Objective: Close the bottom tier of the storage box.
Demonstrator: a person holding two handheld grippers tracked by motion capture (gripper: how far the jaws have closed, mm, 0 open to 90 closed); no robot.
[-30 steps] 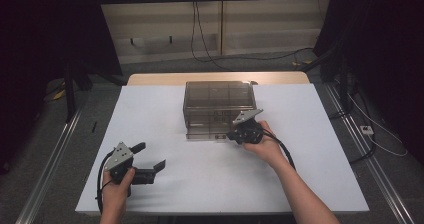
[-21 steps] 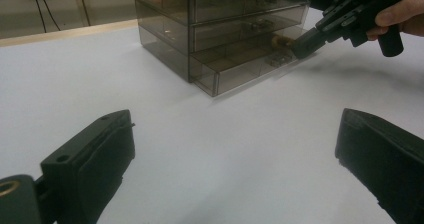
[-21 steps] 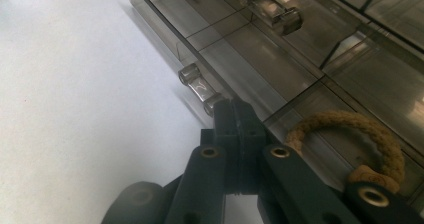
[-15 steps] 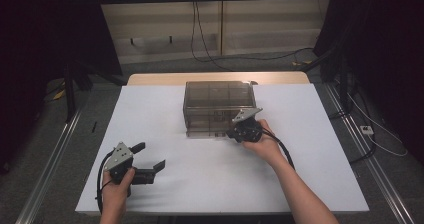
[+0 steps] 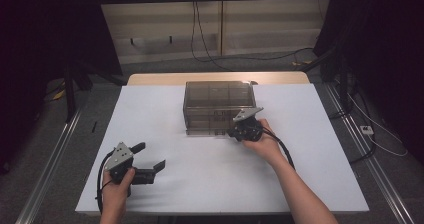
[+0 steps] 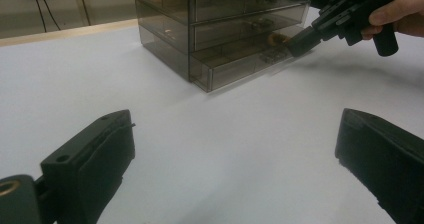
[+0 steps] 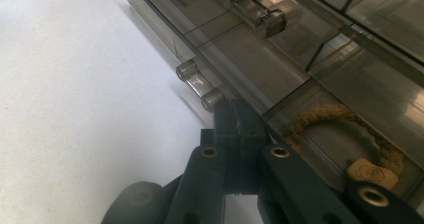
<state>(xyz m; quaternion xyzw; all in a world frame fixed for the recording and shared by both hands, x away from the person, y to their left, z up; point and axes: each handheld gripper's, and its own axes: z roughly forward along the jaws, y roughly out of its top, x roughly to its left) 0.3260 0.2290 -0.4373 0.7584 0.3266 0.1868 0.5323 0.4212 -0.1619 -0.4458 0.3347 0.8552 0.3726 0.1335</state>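
Observation:
A smoky see-through drawer cabinet (image 5: 215, 104) (image 6: 200, 14) stands mid-table. Its bottom drawer (image 6: 240, 66) sticks out slightly. My right gripper (image 5: 233, 132) (image 6: 300, 40) (image 7: 239, 116) is shut, its joined tips against that drawer's front face, just right of the clear handle (image 7: 200, 86). Inside the drawer lies a beige rope ring (image 7: 345, 116) (image 6: 274, 39) with a small tag. My left gripper (image 5: 150, 154) (image 6: 235, 159) rests near the table's front left, jaws wide open, with nothing but bare tabletop between them.
The white table (image 5: 300, 174) has open surface around the cabinet and between both hands. Each gripper trails a black cable (image 5: 285, 151). Dark stands and floor cables lie beyond the table's edges.

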